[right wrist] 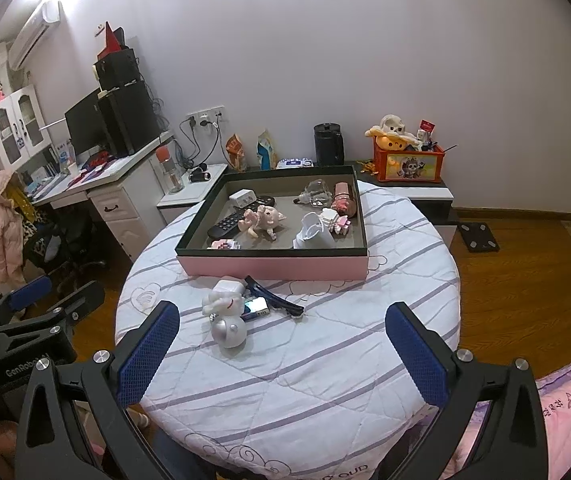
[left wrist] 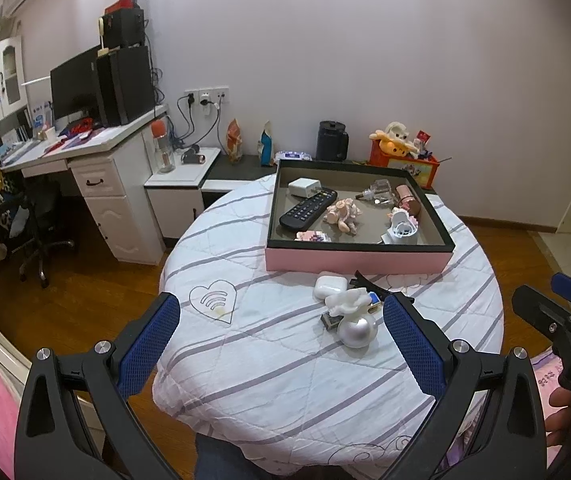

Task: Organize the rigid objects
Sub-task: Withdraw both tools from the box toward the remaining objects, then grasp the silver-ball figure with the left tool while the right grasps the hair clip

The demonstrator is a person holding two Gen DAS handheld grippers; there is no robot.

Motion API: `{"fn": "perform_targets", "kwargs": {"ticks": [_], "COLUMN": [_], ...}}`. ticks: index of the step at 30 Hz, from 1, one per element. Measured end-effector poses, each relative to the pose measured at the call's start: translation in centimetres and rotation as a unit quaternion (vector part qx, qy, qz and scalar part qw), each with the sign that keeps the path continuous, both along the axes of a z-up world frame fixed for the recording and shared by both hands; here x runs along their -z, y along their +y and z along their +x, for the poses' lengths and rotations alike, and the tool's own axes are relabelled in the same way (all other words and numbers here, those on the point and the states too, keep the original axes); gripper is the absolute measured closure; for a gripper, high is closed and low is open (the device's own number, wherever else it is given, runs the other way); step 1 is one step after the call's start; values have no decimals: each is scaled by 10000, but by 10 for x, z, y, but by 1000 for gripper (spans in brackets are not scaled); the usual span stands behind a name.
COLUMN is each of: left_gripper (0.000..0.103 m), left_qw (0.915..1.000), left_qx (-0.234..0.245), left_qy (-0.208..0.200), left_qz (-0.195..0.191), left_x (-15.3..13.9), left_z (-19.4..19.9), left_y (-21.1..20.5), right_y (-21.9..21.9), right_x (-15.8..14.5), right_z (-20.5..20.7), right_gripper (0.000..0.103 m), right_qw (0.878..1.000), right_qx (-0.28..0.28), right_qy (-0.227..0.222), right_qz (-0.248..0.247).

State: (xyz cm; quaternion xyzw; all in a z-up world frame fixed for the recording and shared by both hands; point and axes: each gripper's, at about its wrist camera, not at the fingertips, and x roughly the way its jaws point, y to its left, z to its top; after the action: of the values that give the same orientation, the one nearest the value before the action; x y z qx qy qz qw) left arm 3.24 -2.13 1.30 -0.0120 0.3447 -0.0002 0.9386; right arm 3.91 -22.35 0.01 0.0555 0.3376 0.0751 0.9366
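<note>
A pink box (left wrist: 357,261) (right wrist: 273,267) with a dark rim stands at the far side of the round quilted table (left wrist: 269,344). It holds a remote (left wrist: 307,208), a white charger (left wrist: 303,187), a pink figurine (left wrist: 341,214), bottles and small toys. In front of it lie a white earbud case (left wrist: 328,286), a white flower-topped pearl bottle (left wrist: 355,320) (right wrist: 227,320), a black hair clip (right wrist: 275,296) and a small blue item (right wrist: 257,307). My left gripper (left wrist: 281,312) is open and empty, near the table's front edge. My right gripper (right wrist: 281,320) is open and empty, right of the bottle.
A white desk (left wrist: 97,148) with monitor and speakers stands at the left, with an office chair (left wrist: 33,232). A low cabinet behind the table carries a black kettle (left wrist: 331,141) and an orange toy box (left wrist: 405,160). Wooden floor surrounds the table.
</note>
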Motion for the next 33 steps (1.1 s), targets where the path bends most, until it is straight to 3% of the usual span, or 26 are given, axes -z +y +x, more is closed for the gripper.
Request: {"fn": "perform_targets", "kwargs": {"ticks": [14,26,31,33], "left_gripper": [0,0,1,11], "left_qw": [9979,9929,9916,9908], "left_qx": [268,271,177,238], "left_qy": [589,1153,1255,1213], "left_qz": [-32,-62,-257,-557], "left_x": [66,126,143,147], "left_z": [25,88,106,109], "left_y": [-25,-61,-59,-54], "right_y": [-16,-37,-44,-44], "right_x": [28,60,70,75], "right_z": [18,49,61,66], "right_gripper": [0,0,0,0], "right_qw": [9992,9965,9954,9949], "right_qx": [179,373,402,386], "right_qy": [357,745,867,927], "right_qz": [-2,60,70,63]}}
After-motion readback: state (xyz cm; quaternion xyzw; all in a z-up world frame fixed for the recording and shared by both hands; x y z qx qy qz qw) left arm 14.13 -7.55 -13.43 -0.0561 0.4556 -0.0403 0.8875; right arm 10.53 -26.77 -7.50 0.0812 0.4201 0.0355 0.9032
